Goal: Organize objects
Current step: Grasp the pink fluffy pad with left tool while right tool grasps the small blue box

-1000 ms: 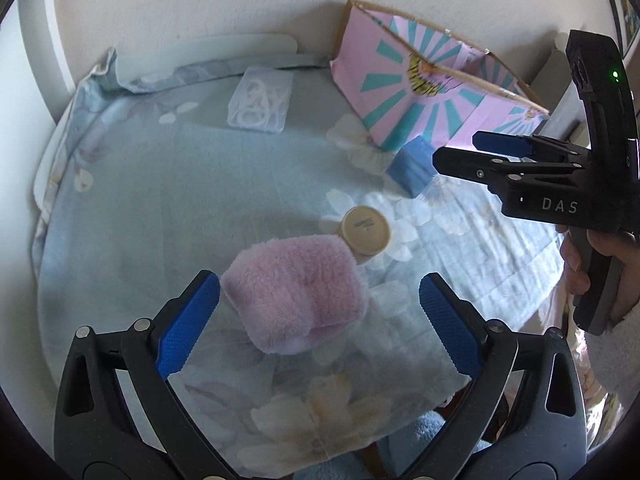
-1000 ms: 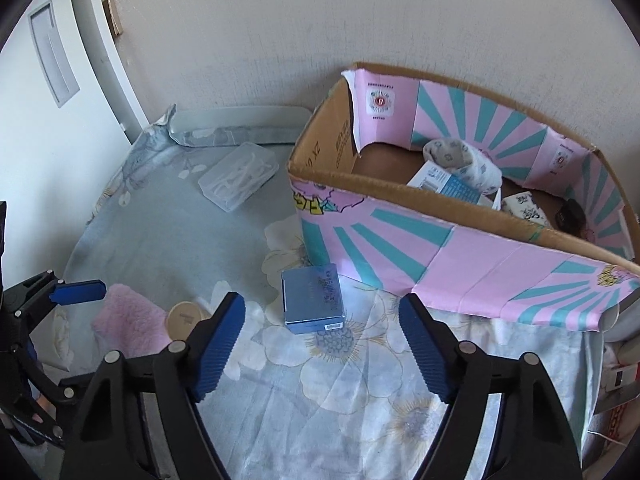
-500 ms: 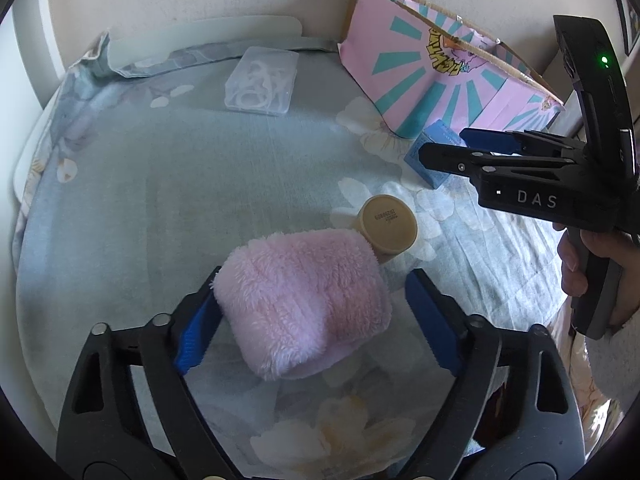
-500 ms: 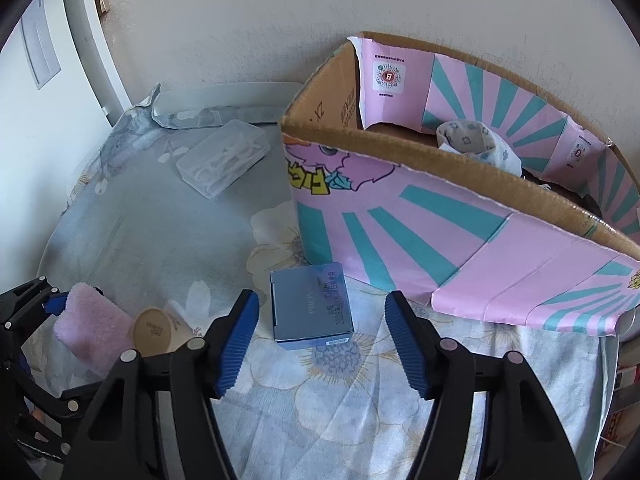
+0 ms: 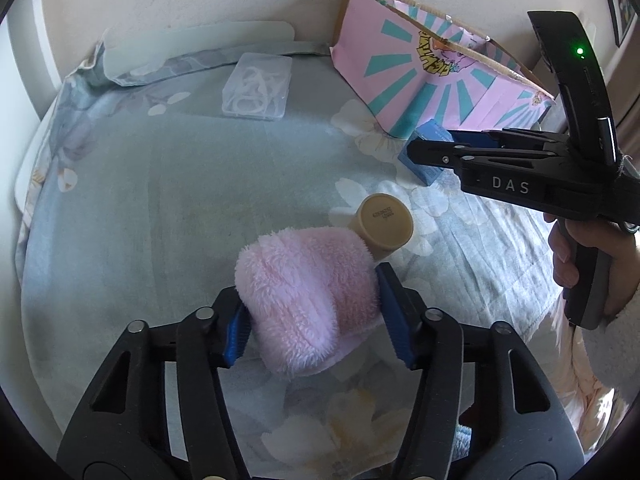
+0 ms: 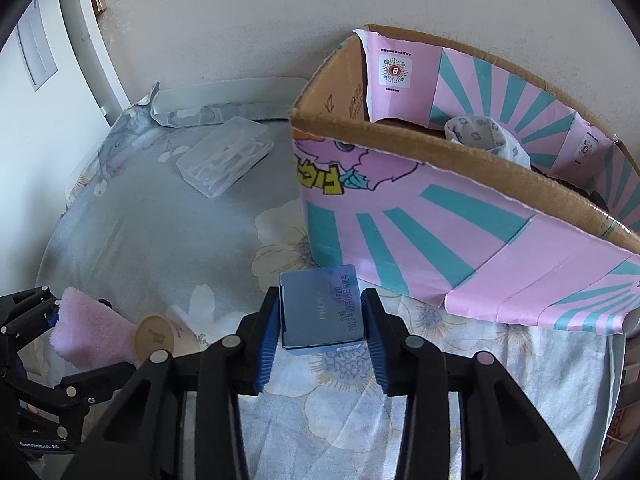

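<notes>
Both my grippers have closed in since a second ago: my left gripper (image 5: 316,318) now pinches the fluffy pink cloth (image 5: 306,296) near the bed's (image 5: 160,200) front edge, and my right gripper (image 6: 320,328) squeezes the glossy blue box (image 6: 322,312) beside the cardboard box (image 6: 440,248). Neither looks lifted yet. A tan round jar (image 5: 386,220) and a clear plastic case (image 5: 258,86) remain; some items already sit inside.
</notes>
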A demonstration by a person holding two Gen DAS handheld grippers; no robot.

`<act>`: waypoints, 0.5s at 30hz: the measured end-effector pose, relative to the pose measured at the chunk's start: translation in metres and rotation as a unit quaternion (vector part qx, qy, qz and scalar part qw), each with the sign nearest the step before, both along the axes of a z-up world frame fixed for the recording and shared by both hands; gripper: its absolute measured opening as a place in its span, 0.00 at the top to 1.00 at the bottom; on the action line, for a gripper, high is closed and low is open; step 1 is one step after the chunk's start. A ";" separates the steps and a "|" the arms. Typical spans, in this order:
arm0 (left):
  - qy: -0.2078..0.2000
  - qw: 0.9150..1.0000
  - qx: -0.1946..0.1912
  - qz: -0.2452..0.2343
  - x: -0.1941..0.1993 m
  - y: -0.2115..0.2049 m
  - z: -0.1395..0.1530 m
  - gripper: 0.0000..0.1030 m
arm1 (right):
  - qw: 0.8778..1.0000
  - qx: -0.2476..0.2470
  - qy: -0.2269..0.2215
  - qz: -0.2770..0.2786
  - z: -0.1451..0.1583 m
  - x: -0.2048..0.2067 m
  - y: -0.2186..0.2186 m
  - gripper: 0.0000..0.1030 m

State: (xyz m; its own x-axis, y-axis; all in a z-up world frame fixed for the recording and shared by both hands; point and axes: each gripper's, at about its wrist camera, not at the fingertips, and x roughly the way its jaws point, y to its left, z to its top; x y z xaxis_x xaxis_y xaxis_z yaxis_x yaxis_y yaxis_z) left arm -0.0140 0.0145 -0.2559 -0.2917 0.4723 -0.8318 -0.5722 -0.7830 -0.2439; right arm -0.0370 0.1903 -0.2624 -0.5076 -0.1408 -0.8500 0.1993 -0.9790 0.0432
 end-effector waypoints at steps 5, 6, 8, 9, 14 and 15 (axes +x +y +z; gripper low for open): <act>-0.001 1.000 0.007 -0.001 0.001 -0.003 0.005 0.55 | 1.000 -0.004 -0.001 -0.001 0.002 0.001 0.001 0.65; 0.000 1.000 0.008 -0.002 0.001 -0.004 0.007 0.56 | 1.000 -0.004 0.000 0.000 0.003 0.001 -0.001 0.65; 0.002 1.000 0.009 -0.002 0.003 -0.004 0.009 0.57 | 1.000 -0.005 0.003 0.000 0.006 0.002 -0.001 0.65; 0.003 1.000 0.011 -0.003 0.004 -0.005 0.011 0.57 | 1.000 -0.006 0.003 0.000 0.007 0.002 -0.001 0.65; 0.005 1.000 0.016 -0.001 0.007 -0.007 0.018 0.60 | 1.000 -0.010 0.005 0.001 0.013 0.005 -0.002 0.65; 0.005 1.000 0.018 0.000 0.007 -0.008 0.020 0.60 | 1.000 -0.011 0.006 0.001 0.015 0.006 -0.002 0.65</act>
